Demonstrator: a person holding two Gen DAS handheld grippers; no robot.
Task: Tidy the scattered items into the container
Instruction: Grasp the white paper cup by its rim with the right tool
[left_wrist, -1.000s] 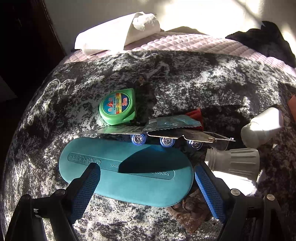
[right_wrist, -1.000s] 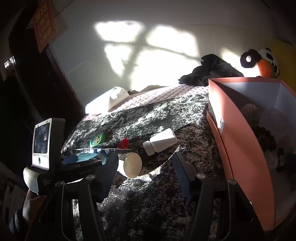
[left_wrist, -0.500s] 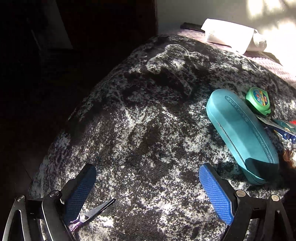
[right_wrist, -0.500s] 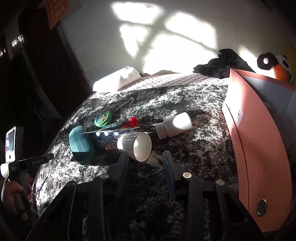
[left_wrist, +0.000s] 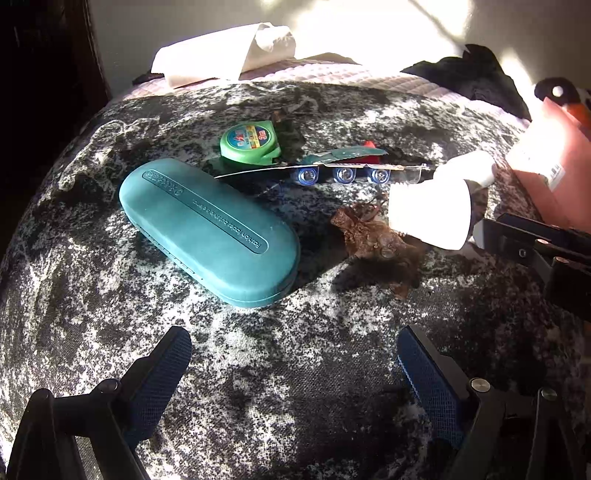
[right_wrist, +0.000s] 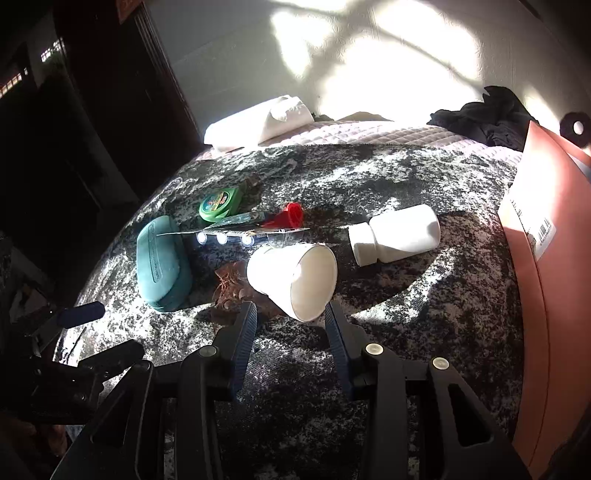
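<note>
We are holding the right gripper (right_wrist: 290, 317) with its jaws apart just before the mouth of the paper cup (right_wrist: 295, 278), which is lying on its side, base pointing away. Our left gripper (left_wrist: 293, 356), also spread, is hanging farther from the cup, nearer the glasses case (left_wrist: 208, 232).

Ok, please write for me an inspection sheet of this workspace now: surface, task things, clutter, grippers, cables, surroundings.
Surface: mottled black-and-white cloth over a quilted bed.
Job's things: teal case, green tape measure, blister pack, red cap, brown tangle, white cup on its side, white bottle lying; orange box at right.
Clutter: white roll, dark clothes.
Grippers: left gripper open, empty; right gripper open, at the cup's rim.
Cables: nothing seen.
Surroundings: sunlit wall.
</note>
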